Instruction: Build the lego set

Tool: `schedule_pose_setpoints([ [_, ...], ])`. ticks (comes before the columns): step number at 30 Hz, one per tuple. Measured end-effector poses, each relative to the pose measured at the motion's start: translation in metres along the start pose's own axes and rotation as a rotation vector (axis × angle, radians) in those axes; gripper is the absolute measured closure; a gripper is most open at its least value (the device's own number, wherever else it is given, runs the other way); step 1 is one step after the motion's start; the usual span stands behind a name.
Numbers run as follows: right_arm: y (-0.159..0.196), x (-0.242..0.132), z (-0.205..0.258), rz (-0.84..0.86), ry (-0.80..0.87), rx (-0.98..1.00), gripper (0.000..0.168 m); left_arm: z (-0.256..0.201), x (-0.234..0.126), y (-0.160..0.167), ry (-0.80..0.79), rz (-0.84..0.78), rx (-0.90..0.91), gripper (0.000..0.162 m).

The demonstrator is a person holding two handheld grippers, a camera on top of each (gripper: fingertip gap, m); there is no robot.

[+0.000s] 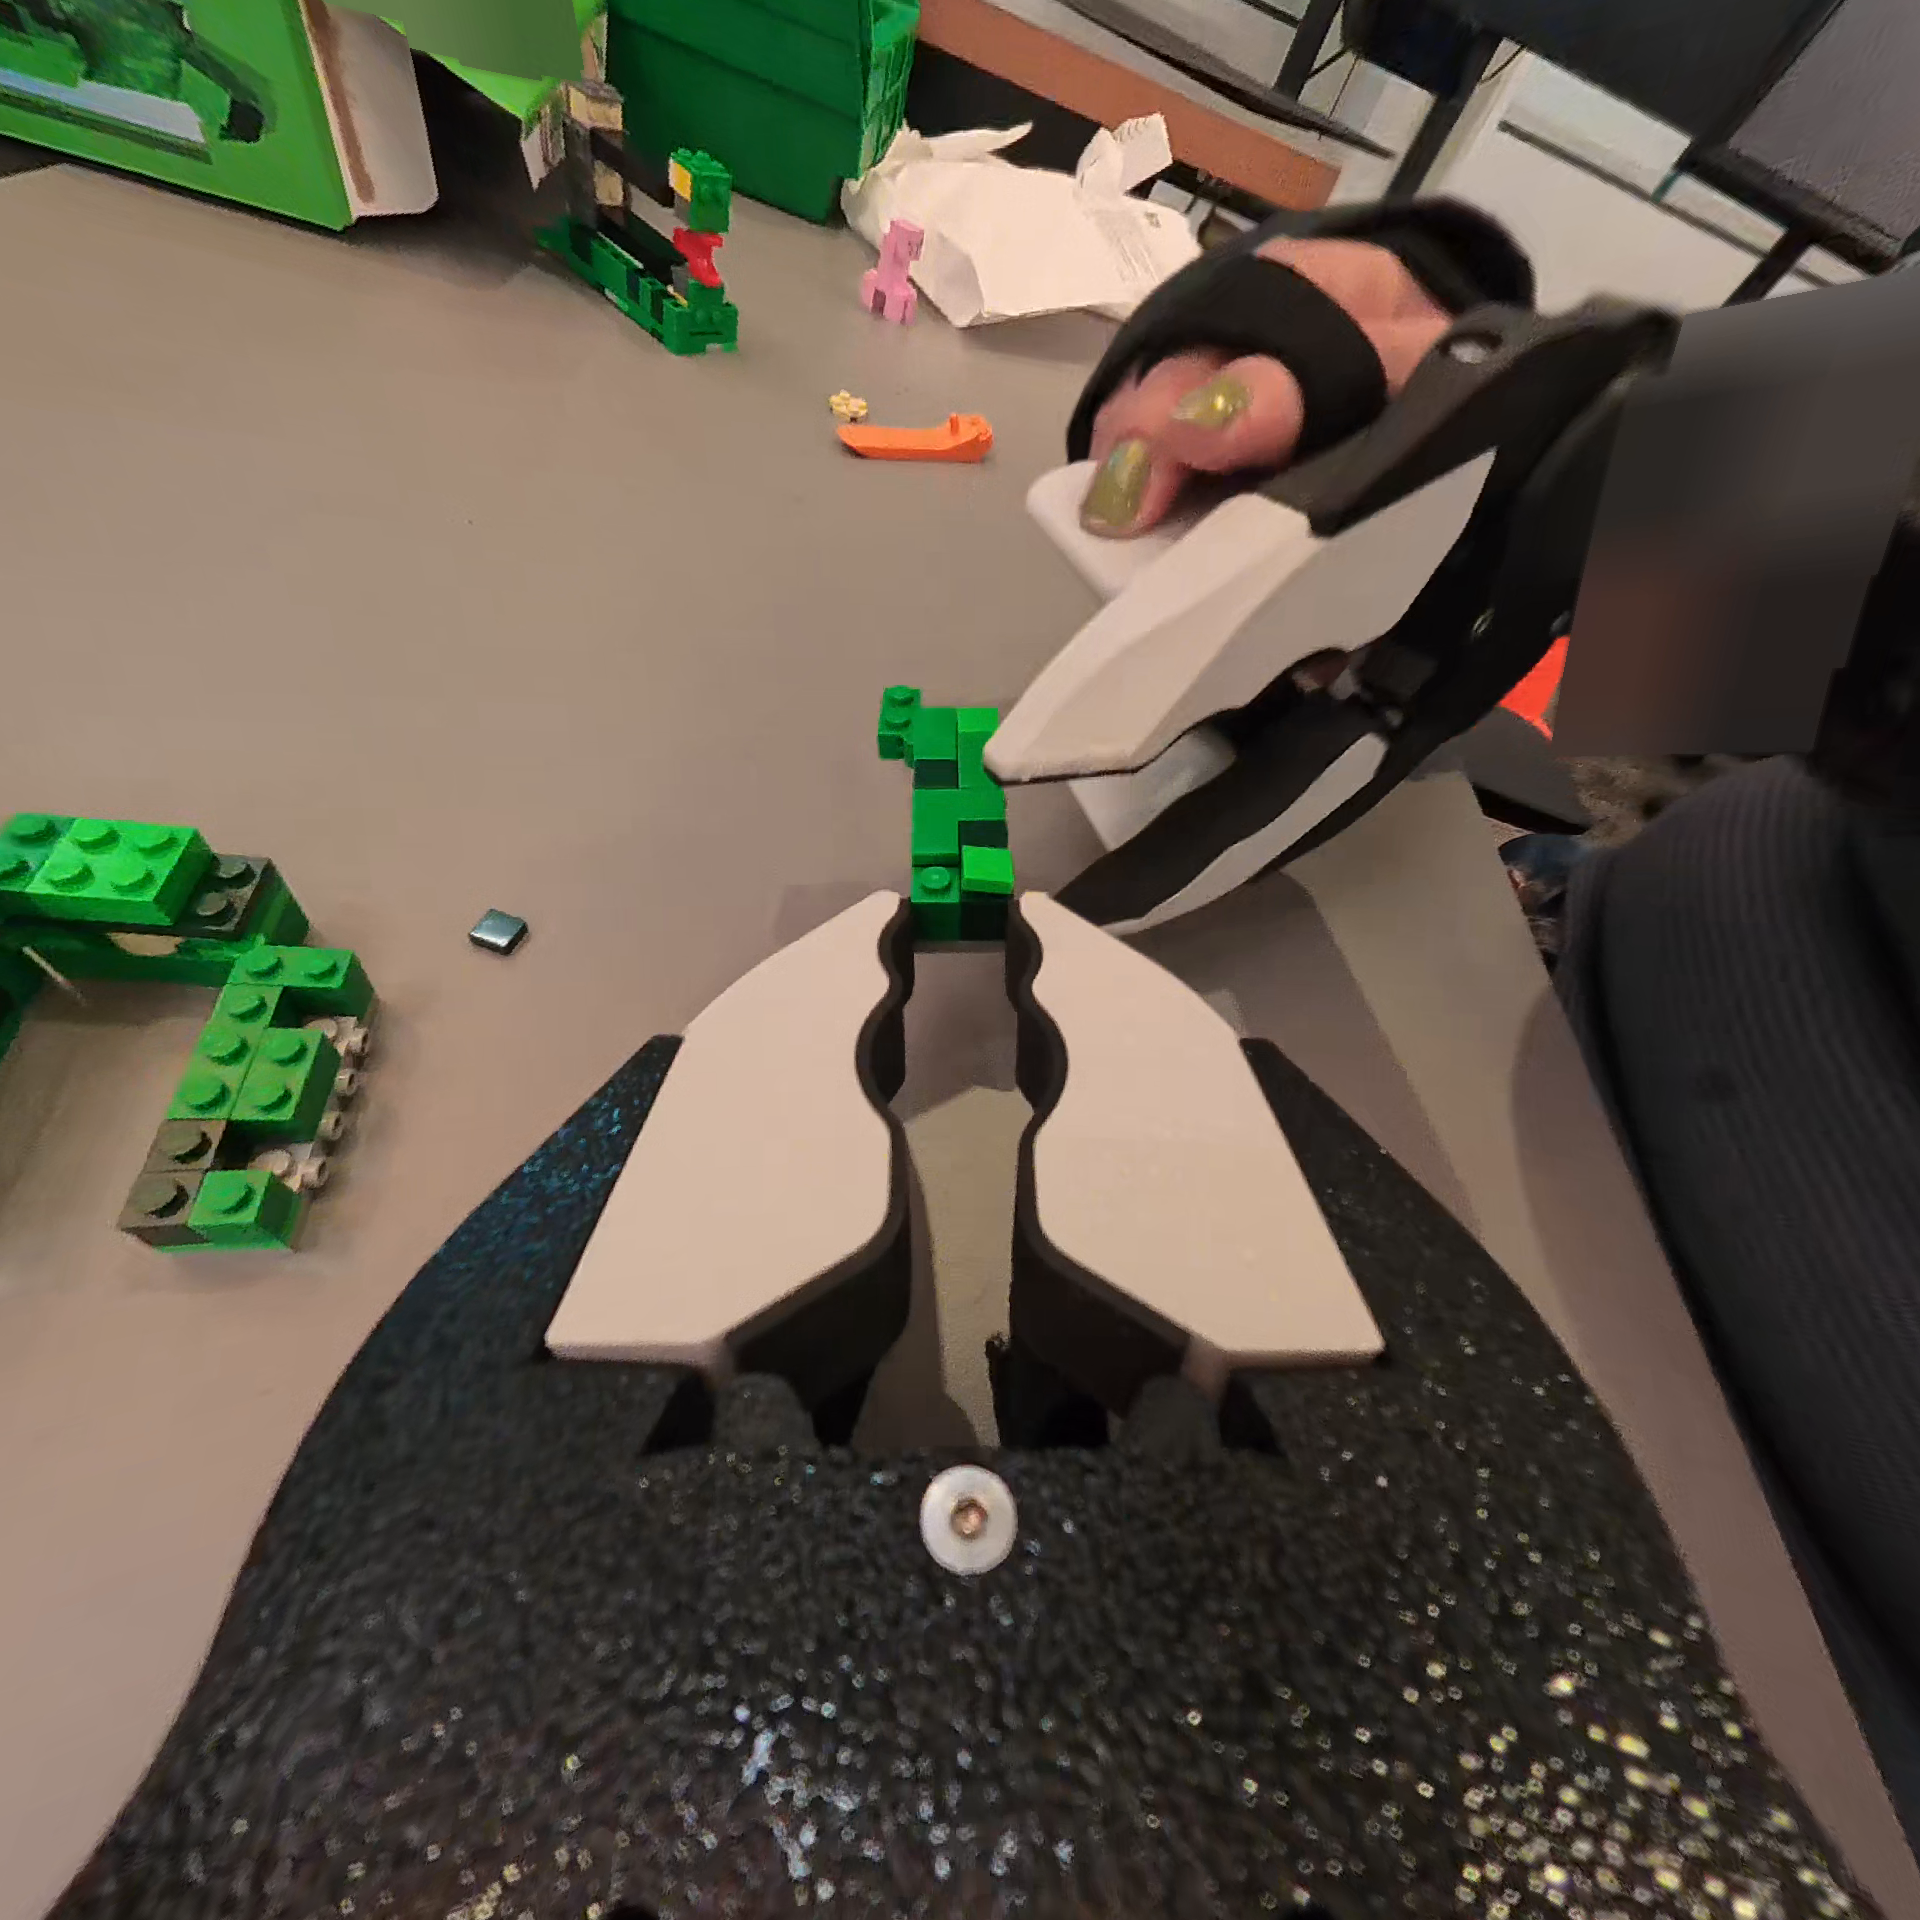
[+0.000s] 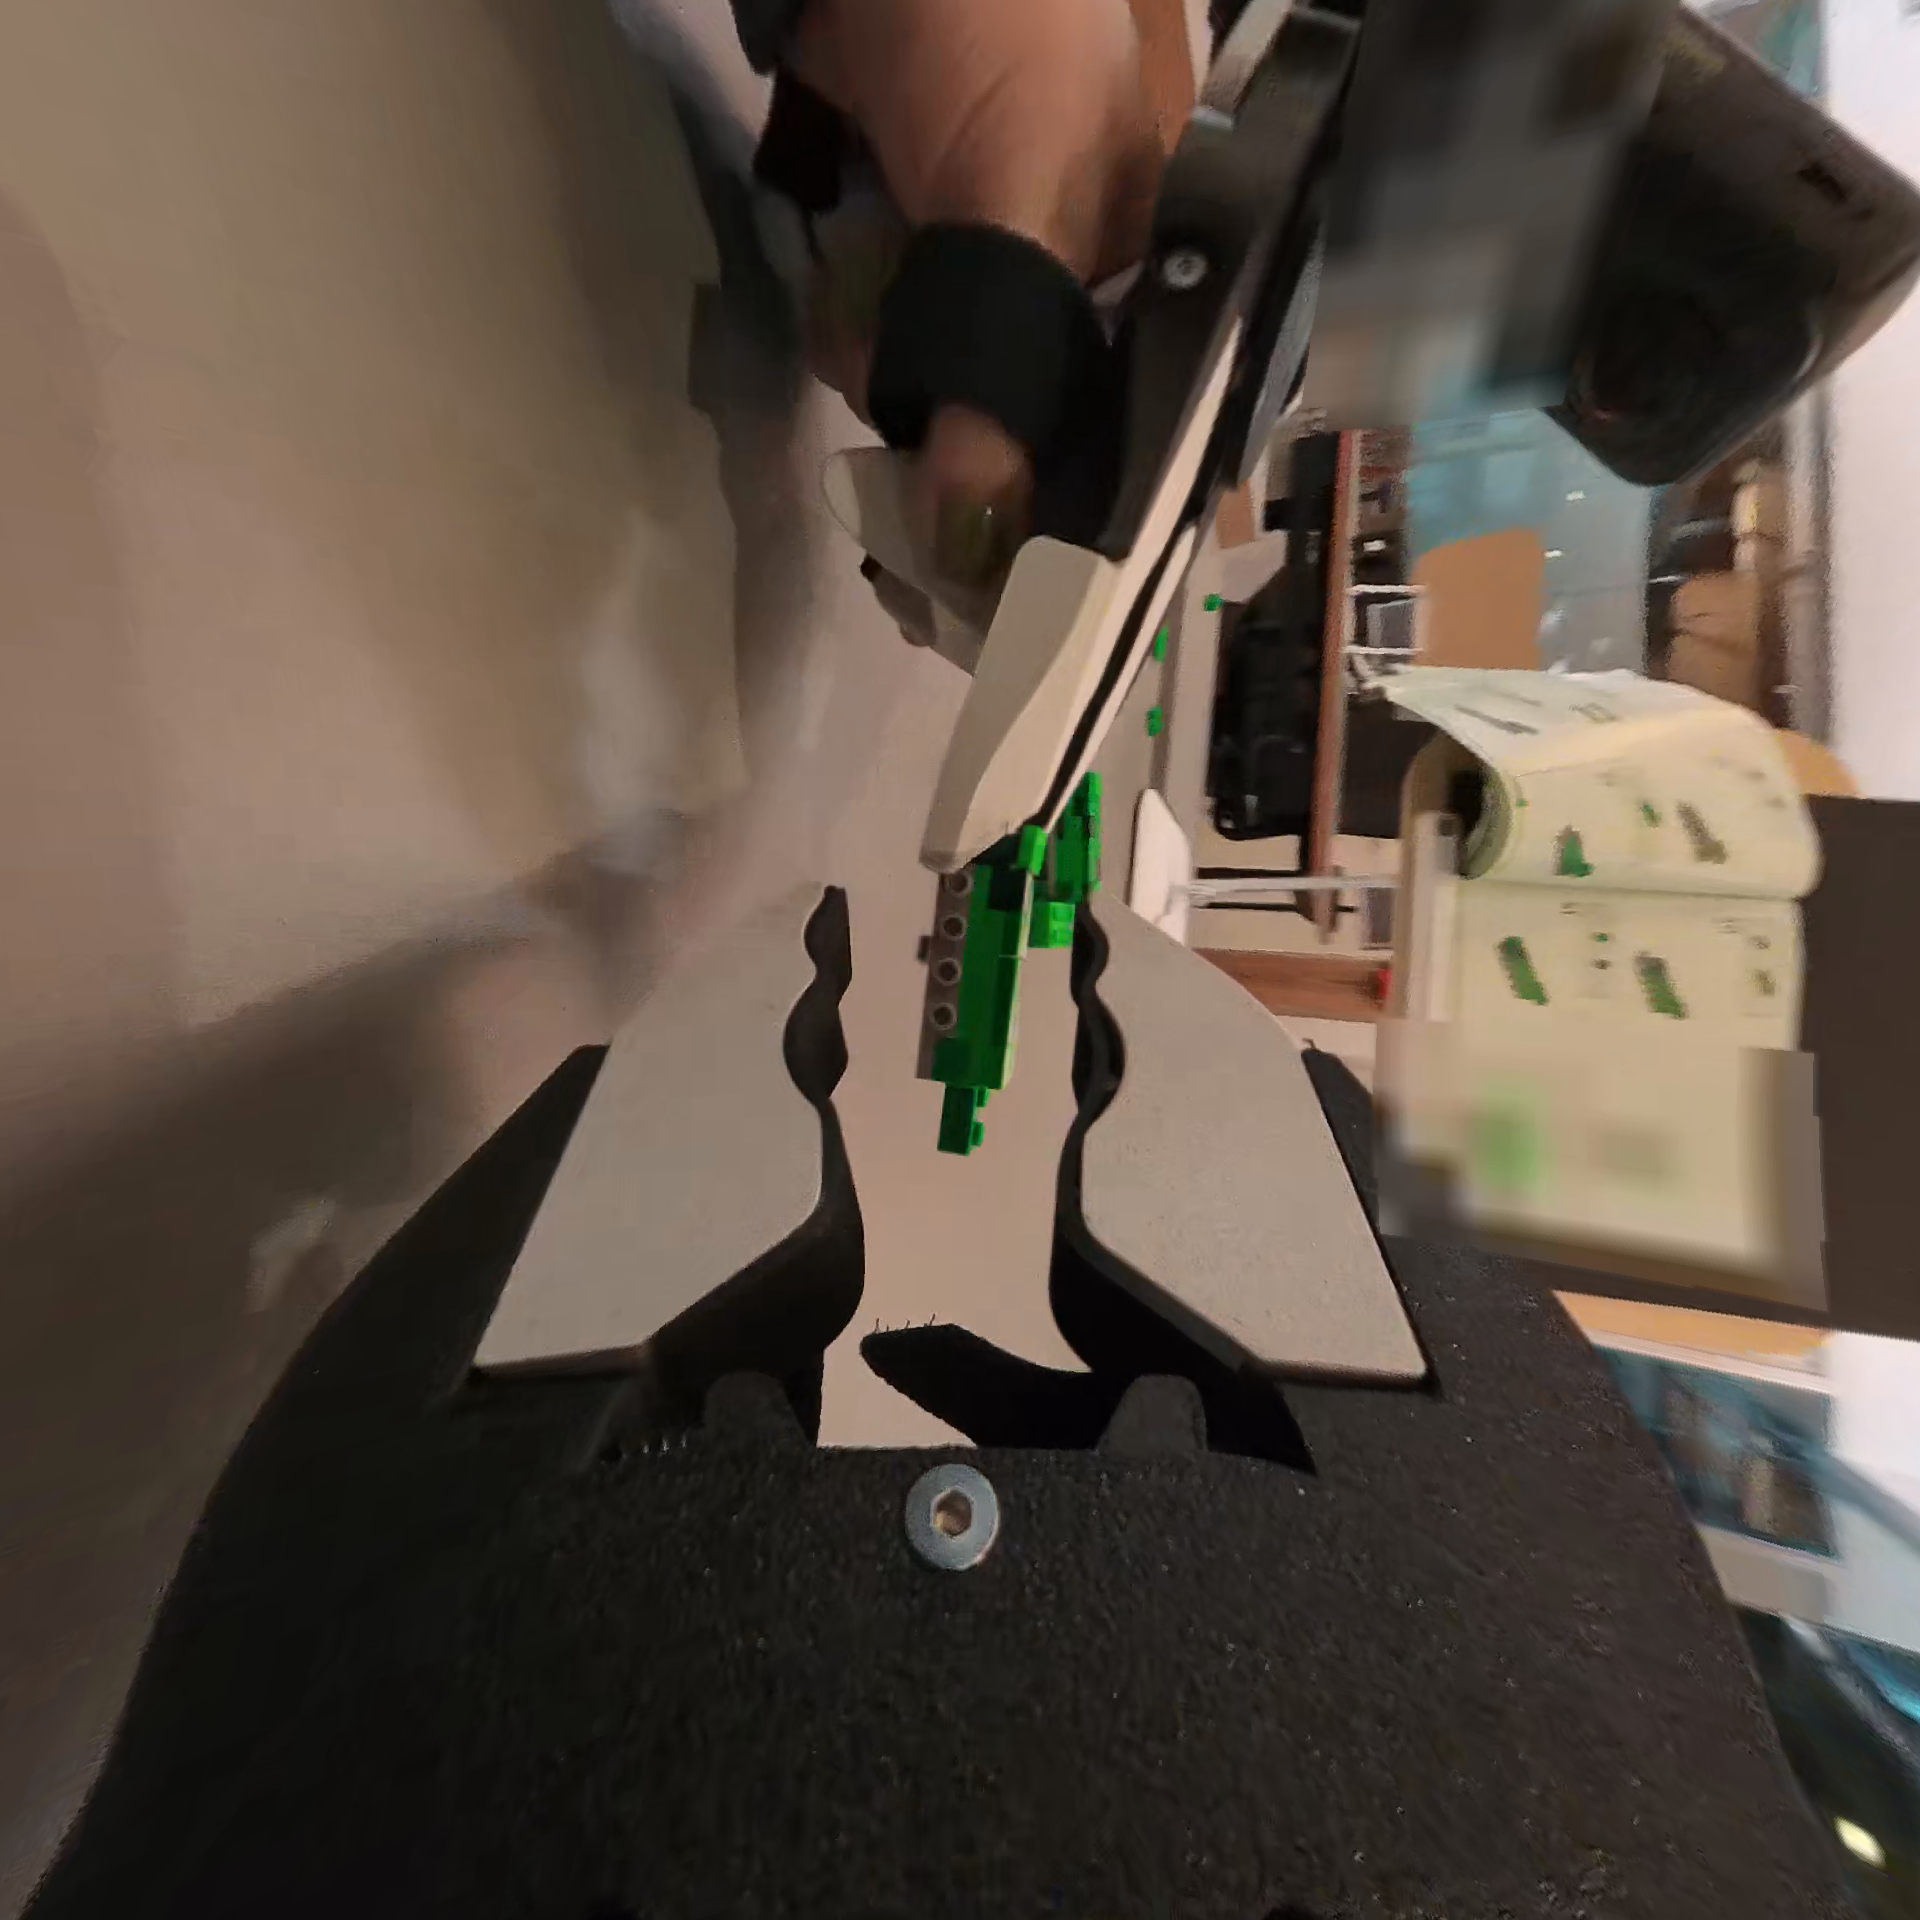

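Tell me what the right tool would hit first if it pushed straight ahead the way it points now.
Most likely the small green lego assembly, which sits between the right tool's open fingers while the left tool clamps it. Just behind it is the left tool's own tip. Depth is unclear, so contact order is a guess.

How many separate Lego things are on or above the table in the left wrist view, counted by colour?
Green: 3 (held assembly, flat build at left, far build)
Orange: 1 (piece)
Pink: 1 (figure)
Dark grey: 1 (tile)
Pale yellow: 1 (tiny piece)
Total: 7
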State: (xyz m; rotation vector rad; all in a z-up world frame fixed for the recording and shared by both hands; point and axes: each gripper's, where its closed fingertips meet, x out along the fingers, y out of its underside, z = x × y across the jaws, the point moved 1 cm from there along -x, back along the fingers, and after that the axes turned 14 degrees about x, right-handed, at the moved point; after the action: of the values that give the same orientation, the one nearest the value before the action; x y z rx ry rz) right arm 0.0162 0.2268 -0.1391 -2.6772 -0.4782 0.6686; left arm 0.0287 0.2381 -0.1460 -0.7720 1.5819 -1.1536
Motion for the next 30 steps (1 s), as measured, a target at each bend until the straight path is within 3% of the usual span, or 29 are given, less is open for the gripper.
schedule_pose_setpoints([
  [3, -0.0039, 0.0027, -0.0015, -0.025, 0.080, -0.069, 0.135, -0.0009, 0.0009, 0.0005, 0.004, 0.007, 0.007, 0.146],
  [16, -0.0025, 0.0108, 0.0030, -0.008, 0.124, -0.252, 0.149, -0.0035, 0.0038, 0.0032, 0.008, 0.037, 0.020, 0.146],
  [25, -0.0019, 0.0088, 0.0056, -0.015, 0.050, -0.164, 0.152, -0.0058, 0.0050, 0.0023, 0.021, 0.031, 0.012, 0.146],
  [30, -0.0030, 0.0071, 0.0027, -0.082, -0.009, 0.093, 0.152, -0.0022, 0.0011, -0.0011, 0.011, -0.003, -0.012, 0.136],
])
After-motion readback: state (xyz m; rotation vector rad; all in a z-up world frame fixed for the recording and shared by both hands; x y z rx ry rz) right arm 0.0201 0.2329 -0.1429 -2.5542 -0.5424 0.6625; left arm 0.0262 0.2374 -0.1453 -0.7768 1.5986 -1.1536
